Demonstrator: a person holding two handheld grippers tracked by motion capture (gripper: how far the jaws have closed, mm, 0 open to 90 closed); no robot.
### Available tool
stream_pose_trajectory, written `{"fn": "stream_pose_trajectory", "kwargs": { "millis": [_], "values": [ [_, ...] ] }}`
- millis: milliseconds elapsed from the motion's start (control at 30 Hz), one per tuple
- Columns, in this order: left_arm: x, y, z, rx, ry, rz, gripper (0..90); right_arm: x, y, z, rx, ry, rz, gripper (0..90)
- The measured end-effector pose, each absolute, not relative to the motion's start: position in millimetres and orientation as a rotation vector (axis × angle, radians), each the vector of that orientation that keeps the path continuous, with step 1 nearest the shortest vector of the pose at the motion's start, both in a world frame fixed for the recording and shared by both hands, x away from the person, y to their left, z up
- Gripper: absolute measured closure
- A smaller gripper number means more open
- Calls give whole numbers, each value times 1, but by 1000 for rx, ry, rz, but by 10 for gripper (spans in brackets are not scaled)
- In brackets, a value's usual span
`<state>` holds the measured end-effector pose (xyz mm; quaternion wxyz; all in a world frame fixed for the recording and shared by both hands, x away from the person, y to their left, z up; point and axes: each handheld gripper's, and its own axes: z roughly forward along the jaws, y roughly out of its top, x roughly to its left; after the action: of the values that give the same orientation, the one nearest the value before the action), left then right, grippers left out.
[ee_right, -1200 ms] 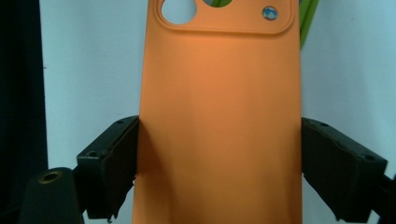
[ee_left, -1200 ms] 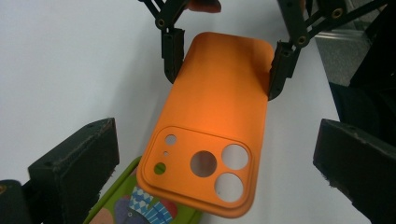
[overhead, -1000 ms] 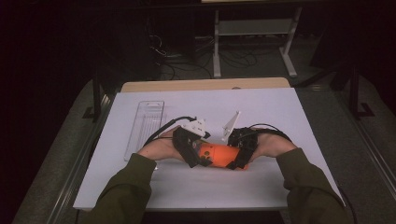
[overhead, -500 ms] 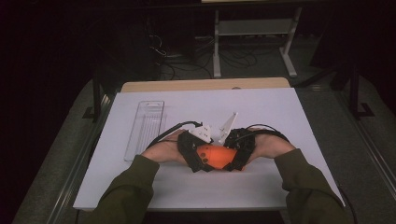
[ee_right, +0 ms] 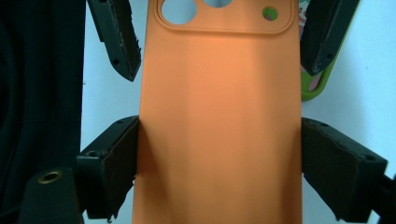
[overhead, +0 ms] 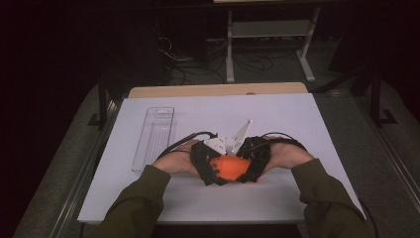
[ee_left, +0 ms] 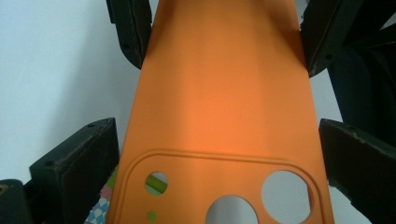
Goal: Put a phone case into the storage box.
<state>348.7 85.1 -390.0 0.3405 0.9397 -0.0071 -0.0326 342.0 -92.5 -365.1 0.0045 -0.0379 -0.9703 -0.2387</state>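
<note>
We find no brand, label or readable writing anywhere, not on the orange phone case point(overhead: 229, 167) and not on the tools. We count one case, two tools, and one clear plastic tray point(overhead: 154, 137) lying at the left of the white surface point(overhead: 317, 129) in the high view. The case sits just below the centre of that view, held between both tools above the surface. In the left gripper view its camera panel fills the bottom of the frame, and we count three round cutouts plus one small dot-sized hole. The left tool point(ee_left: 219, 158) has its jaws clamped on the case's long edges at that camera end; the right tool point(ee_right: 219, 154) is clamped likewise on the plain end. Something green and patterned peeks out beside the case in the upper right of the right gripper view.
</note>
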Motion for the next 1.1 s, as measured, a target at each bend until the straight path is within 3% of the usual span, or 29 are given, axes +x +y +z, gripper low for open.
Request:
{"fn": "stream_pose_trajectory", "kwargs": {
  "millis": [67,367,500,1100],
  "values": [
    [349,85,-389,2443,-31,-77,59,342,-92,-365,-121,-3040,-745,156],
    [348,85,-390,2447,-30,-90,76,342,-92,-365,-107,-3042,-752,156],
    [349,86,-390,2451,-39,-88,124,341,-93,-365,-105,-3038,-755,156],
    [348,84,-391,2458,-31,-122,156,343,-95,-368,-91,-3008,-769,151]
  ]
}}
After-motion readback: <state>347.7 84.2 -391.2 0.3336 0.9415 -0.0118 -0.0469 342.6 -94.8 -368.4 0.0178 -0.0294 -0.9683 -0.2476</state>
